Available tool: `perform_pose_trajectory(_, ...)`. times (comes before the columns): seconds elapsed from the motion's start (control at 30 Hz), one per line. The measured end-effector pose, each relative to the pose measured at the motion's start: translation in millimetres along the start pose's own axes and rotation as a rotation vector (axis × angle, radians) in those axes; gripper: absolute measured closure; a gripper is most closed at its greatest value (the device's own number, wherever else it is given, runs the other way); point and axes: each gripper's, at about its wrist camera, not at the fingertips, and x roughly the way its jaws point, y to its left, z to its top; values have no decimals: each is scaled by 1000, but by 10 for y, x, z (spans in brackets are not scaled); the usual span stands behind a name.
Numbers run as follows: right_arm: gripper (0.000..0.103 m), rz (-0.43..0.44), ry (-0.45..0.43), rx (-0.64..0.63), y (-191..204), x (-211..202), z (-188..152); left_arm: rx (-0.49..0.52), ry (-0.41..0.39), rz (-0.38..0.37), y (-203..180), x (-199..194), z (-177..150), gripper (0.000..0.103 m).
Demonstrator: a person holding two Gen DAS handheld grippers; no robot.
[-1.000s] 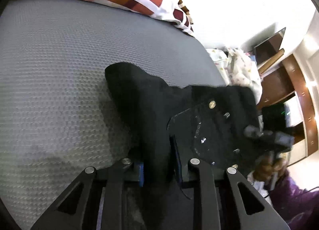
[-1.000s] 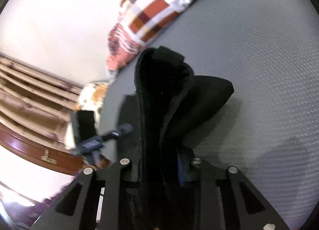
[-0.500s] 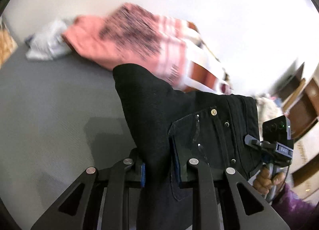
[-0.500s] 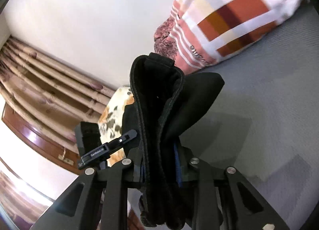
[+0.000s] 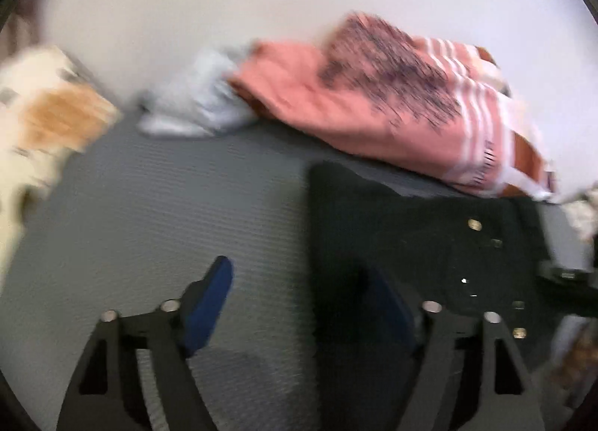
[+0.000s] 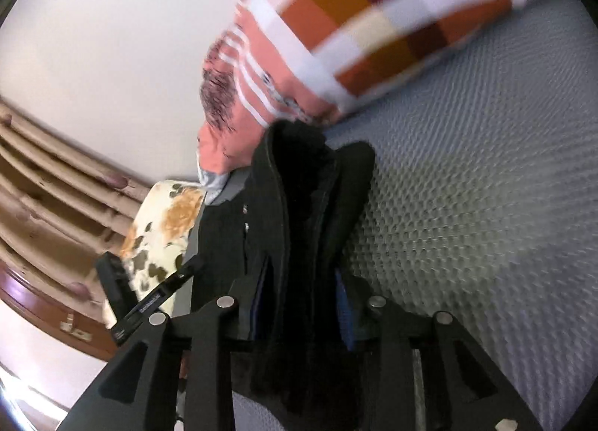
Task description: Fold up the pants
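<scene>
Support surface: grey mattress (image 5: 179,206) with a dimpled, ribbed texture.
Far edge, centre-right: pink pillow (image 5: 373,102) with white stripes and orange-brown checks, resting on the mattress against the white wall.
Far edge, left of the pillow: crumpled pale blue cloth (image 5: 198,102), touching the pillow.
Left edge: cream floral cushion (image 5: 41,124).
Near right: black pants (image 5: 411,244), bunched on the mattress, just in front of the pillow.
</scene>
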Motion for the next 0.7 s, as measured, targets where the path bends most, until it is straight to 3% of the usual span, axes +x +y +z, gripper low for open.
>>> perform_pose_trajectory(0.07, 69, -93, -31, -111, 241, -104, -96, 15, -66, 58, -13, -178, -12, 12)
perform_pose_trajectory(0.17, 68, -148, -80, -243, 576, -257, -304, 32, -171, 81, -91, -471, -50, 1)
perform_pose_trajectory(0.3, 53, -209, -122, -324, 816, -336, -508, 80, -246, 154, -263, -725, -118, 0)
perform_pose_trajectory(0.7, 46, -300, -120, -377, 973, -400, -778, 135, -219, 172, -616, -967, -292, 0)
